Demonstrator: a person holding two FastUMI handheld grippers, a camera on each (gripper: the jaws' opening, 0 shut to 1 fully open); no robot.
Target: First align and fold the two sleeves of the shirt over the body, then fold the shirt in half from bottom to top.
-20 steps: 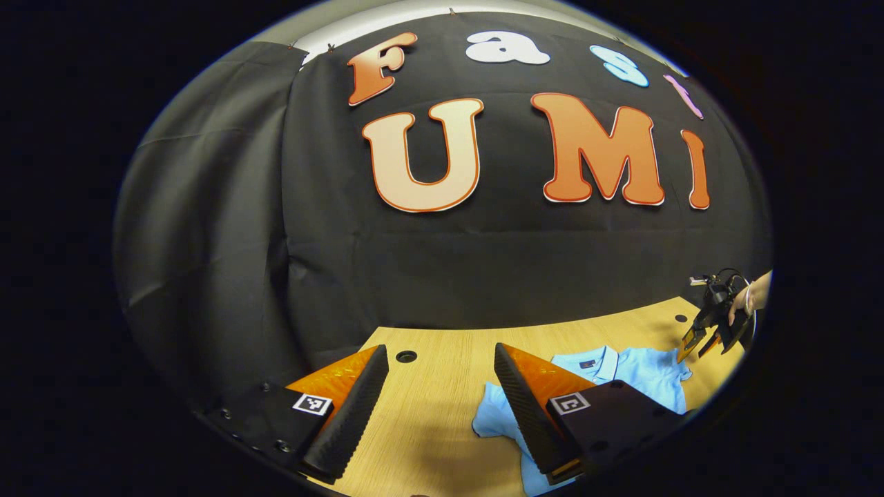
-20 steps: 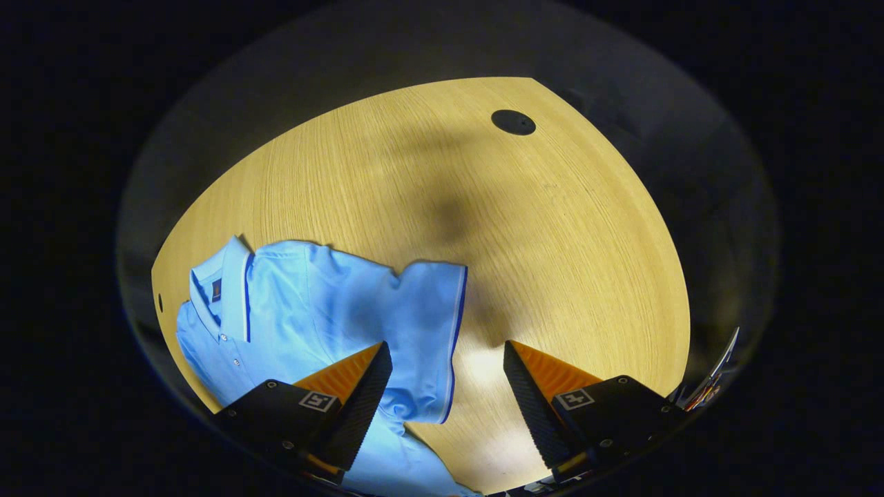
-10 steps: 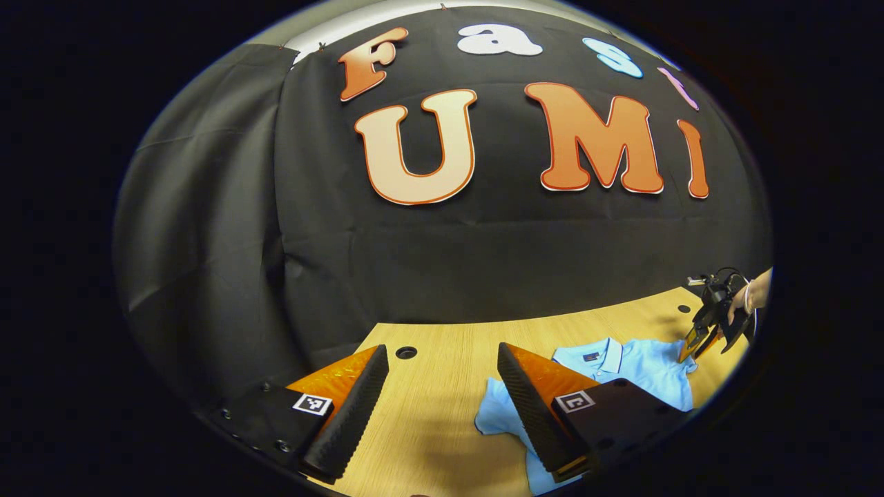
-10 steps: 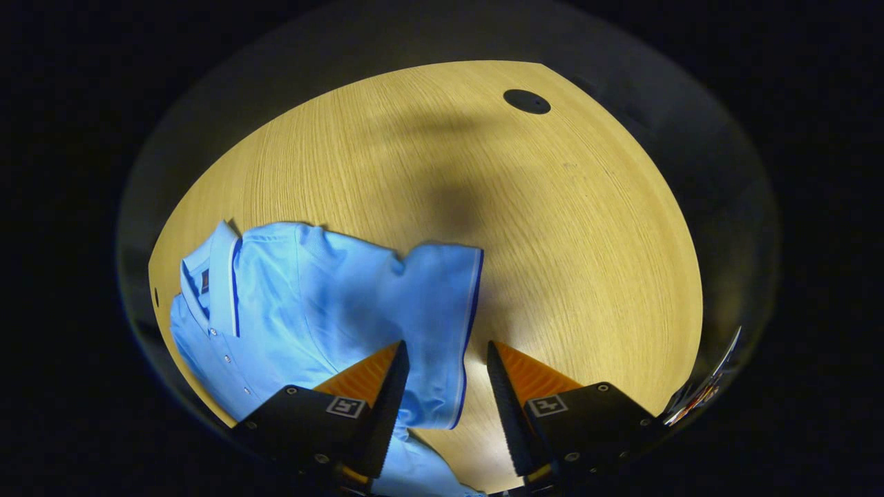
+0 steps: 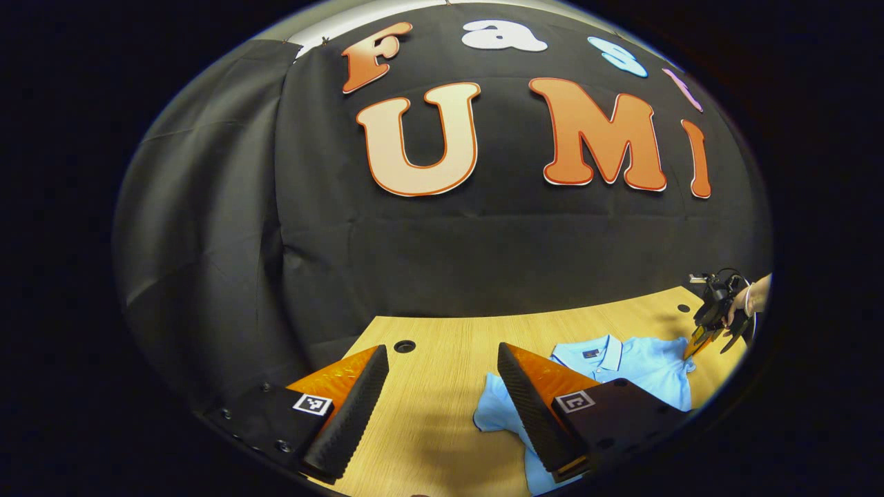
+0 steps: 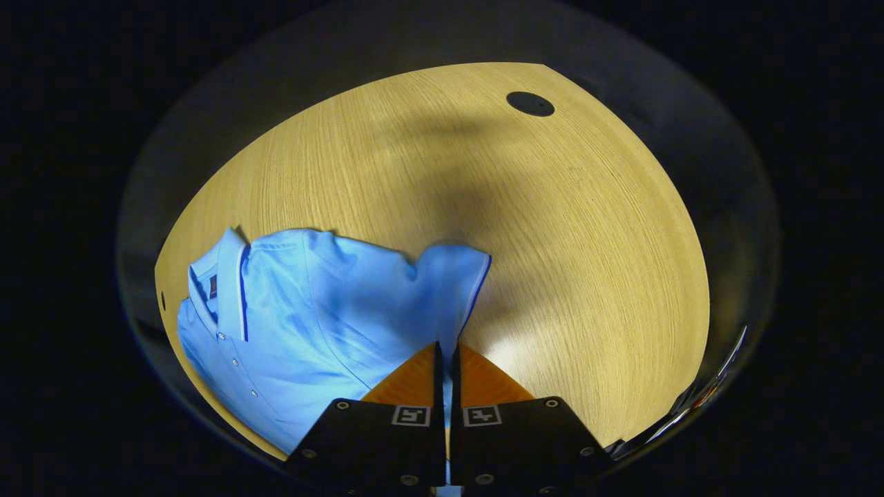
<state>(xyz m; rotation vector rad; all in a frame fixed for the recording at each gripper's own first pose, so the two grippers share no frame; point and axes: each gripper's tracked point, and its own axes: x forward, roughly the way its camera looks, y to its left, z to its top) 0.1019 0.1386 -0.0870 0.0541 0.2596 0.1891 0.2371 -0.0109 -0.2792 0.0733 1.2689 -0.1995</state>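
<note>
A light blue polo shirt (image 6: 324, 310) lies on the wooden table (image 6: 552, 241), collar to the left in the right gripper view. My right gripper (image 6: 445, 352) is shut on the cuff edge of one short sleeve (image 6: 452, 283), the fabric pinched between both fingers and lifted a little. In the left gripper view the same shirt (image 5: 642, 369) lies at the lower right, and my left gripper (image 5: 442, 383) hangs open above the table beside its other sleeve (image 5: 494, 411), holding nothing. Far right there, a hand holds the right gripper (image 5: 697, 338) at the shirt's far sleeve.
The booth's black cloth wall (image 5: 483, 241) rises behind the table. Round cable holes (image 5: 405, 345) (image 6: 530, 103) sit in the tabletop near its corners. Bare wood lies beyond the shirt in the right gripper view.
My right gripper has closed from wide open onto the sleeve's cuff edge, and the sleeve has bunched up slightly. The left gripper has barely moved and stays open.
</note>
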